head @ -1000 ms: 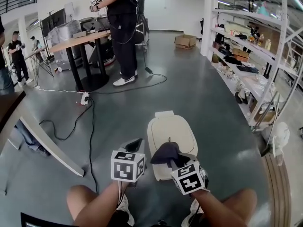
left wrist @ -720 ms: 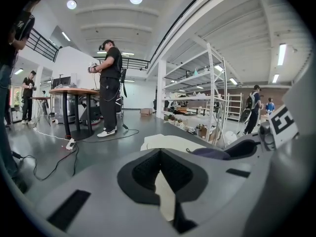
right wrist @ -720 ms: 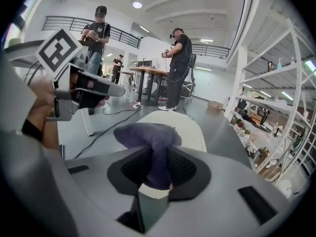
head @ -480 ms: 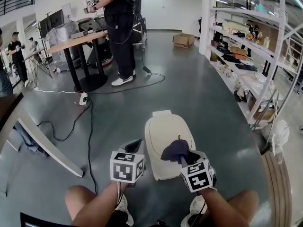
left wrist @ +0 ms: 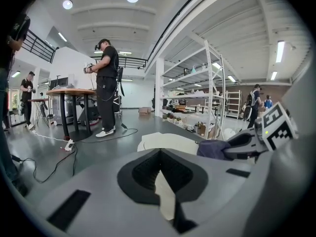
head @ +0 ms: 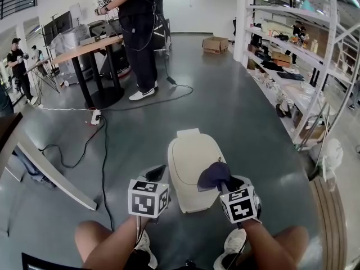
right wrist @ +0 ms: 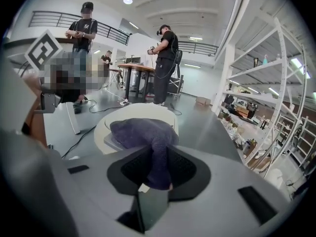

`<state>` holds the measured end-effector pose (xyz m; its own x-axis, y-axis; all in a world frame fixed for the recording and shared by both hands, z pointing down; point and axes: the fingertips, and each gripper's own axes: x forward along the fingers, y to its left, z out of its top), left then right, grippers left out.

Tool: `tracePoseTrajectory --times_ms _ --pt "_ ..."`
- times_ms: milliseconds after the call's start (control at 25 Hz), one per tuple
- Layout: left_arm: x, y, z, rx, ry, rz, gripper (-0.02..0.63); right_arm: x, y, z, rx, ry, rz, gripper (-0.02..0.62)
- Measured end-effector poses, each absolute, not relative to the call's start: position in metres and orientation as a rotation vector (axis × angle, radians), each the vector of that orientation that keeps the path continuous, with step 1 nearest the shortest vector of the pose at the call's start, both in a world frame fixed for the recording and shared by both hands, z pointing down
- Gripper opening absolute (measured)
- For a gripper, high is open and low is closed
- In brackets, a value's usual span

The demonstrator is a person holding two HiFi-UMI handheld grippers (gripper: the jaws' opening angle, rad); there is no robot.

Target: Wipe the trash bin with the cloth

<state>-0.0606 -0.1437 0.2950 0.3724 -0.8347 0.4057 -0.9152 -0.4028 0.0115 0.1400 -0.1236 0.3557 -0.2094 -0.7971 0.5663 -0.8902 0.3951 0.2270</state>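
Note:
A cream trash bin (head: 188,159) with its lid shut stands on the grey floor just ahead of my knees. My right gripper (head: 223,182) is shut on a dark purple cloth (head: 213,175), which is pressed on the right front part of the lid. In the right gripper view the cloth (right wrist: 140,132) bulges out of the jaws of the right gripper (right wrist: 157,150) over the bin (right wrist: 106,125). My left gripper (head: 156,173) hovers just left of the bin, apart from it, shut and empty. The left gripper view shows the left gripper (left wrist: 161,150), the bin (left wrist: 163,141) and the cloth (left wrist: 215,148).
A person (head: 138,32) stands by a round-footed table (head: 90,45) at the back left. Cables (head: 102,145) run across the floor on the left, next to a slanting white board (head: 53,176). Metal shelving (head: 304,72) lines the right side. A cardboard box (head: 212,44) lies far back.
My right gripper has slid the cloth rightward across the bin lid, from its front left part to its right side. The left gripper has stayed beside the bin.

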Motion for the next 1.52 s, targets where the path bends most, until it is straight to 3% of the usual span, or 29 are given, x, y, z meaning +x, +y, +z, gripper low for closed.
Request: tracePoseTrajectory --times_ms 1160,1520 --pt "-0.056 -0.137 0.295 2.420 -1.543 0.502 0.000 0.124 -0.113 0.345 1.482 -2.086 0.149 0.087" --pt "-0.079 -0.111 0.307 2.396 -1.571 0.515 0.000 0.057 -0.062 0.326 1.287 -2.287 0.106 0.087"
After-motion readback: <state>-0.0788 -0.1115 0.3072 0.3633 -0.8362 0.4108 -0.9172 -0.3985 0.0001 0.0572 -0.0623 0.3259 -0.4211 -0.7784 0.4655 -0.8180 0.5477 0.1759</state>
